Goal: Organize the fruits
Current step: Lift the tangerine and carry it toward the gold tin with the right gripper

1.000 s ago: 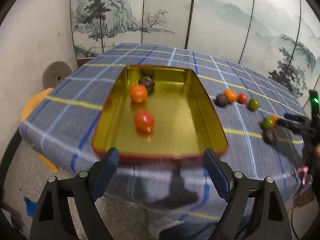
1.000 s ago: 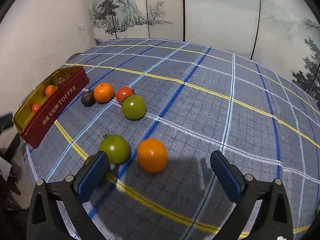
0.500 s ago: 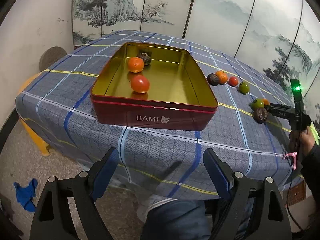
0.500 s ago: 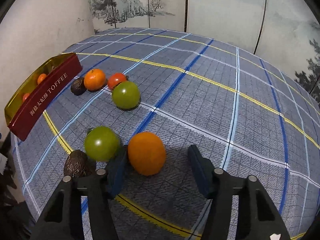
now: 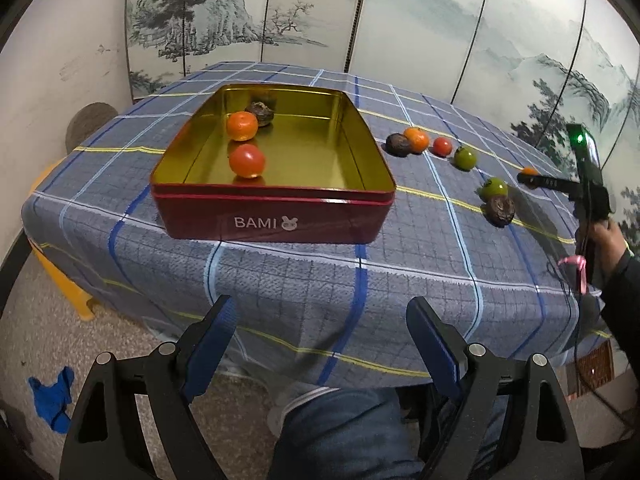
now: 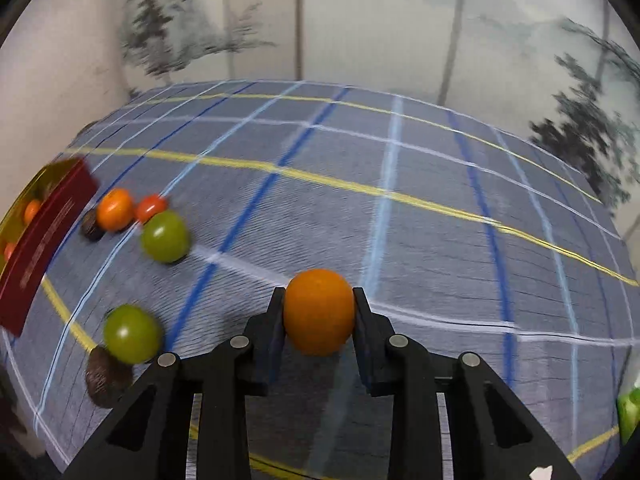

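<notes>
My right gripper (image 6: pixel 319 316) is shut on an orange fruit (image 6: pixel 319 311), both pads pressing its sides just above the checked cloth. To its left lie a green tomato (image 6: pixel 132 333) and a dark brown fruit (image 6: pixel 105 376). Farther left sit another green tomato (image 6: pixel 165 236), a red tomato (image 6: pixel 149 207), a mandarin (image 6: pixel 115 208) and a second dark fruit (image 6: pixel 91 229). The red tin (image 5: pixel 272 216) with a gold inside holds a mandarin (image 5: pixel 241 125), a red tomato (image 5: pixel 247 161) and a dark fruit (image 5: pixel 261 113). My left gripper (image 5: pixel 320 336) hangs open before the table's front edge, with nothing between its fingers.
In the left wrist view the right gripper (image 5: pixel 536 180) and the hand holding it show at the far right. A painted folding screen (image 5: pixel 400 32) stands behind the table. A person's jeans-clad leg (image 5: pixel 340 432) is below the left gripper. A yellow stool (image 5: pixel 60 280) stands left of the table.
My right gripper has closed from wide open onto the orange fruit and shifted right with it. My left gripper has drawn back from the tin to beyond the table's front edge.
</notes>
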### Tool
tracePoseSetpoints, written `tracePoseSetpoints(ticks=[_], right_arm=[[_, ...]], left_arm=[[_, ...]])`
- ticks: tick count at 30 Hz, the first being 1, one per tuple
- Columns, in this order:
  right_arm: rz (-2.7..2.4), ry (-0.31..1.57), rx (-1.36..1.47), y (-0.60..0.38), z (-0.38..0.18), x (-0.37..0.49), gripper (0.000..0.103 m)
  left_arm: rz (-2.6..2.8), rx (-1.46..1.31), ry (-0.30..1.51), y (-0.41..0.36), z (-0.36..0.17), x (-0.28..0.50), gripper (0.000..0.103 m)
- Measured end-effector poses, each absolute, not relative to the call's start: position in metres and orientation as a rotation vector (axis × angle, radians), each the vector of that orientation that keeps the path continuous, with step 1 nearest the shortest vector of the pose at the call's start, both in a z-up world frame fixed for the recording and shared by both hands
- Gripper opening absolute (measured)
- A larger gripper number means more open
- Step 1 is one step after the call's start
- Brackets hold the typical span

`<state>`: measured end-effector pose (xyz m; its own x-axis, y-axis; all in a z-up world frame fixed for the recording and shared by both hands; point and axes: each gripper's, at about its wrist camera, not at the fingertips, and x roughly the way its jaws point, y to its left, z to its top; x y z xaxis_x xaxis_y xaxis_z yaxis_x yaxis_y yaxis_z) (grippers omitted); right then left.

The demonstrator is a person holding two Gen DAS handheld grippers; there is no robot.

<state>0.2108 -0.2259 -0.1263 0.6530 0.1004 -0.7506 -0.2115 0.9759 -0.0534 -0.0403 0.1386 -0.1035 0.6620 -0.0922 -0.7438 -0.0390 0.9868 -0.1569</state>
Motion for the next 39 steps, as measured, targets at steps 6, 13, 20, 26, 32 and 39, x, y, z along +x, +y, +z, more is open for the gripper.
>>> tracePoseSetpoints(ticks=[6, 13, 20, 26, 32, 39], right_arm=[[0.051, 0.828, -0.105, -0.244, -0.11, 0.215, 0.028], [0.002, 0.809, -0.074, -0.248, -0.091, 0.21, 0.028], [0.017, 0.777, -0.074, -0.232, -0.071, 0.204, 0.028], [0.052, 0.75, -0.081, -0.209, -0.054, 0.199, 0.028], [0.086, 0.725, -0.088, -0.184, -0.041, 0.195, 0.028], [0.127, 0.717, -0.103, -0.156, -0.035, 0.193, 0.028]], left_arm=[[-0.039, -0.159, 0.859, 0.135, -0.107, -0.046, 0.086], [-0.027, -0.17, 0.847, 0.14, -0.104, -0.054, 0.086], [-0.024, -0.175, 0.851, 0.143, -0.106, -0.063, 0.086], [-0.012, -0.188, 0.852, 0.149, -0.109, -0.07, 0.086], [0.007, -0.202, 0.847, 0.156, -0.109, -0.077, 0.086], [0.02, -0.217, 0.849, 0.162, -0.112, -0.083, 0.086]])
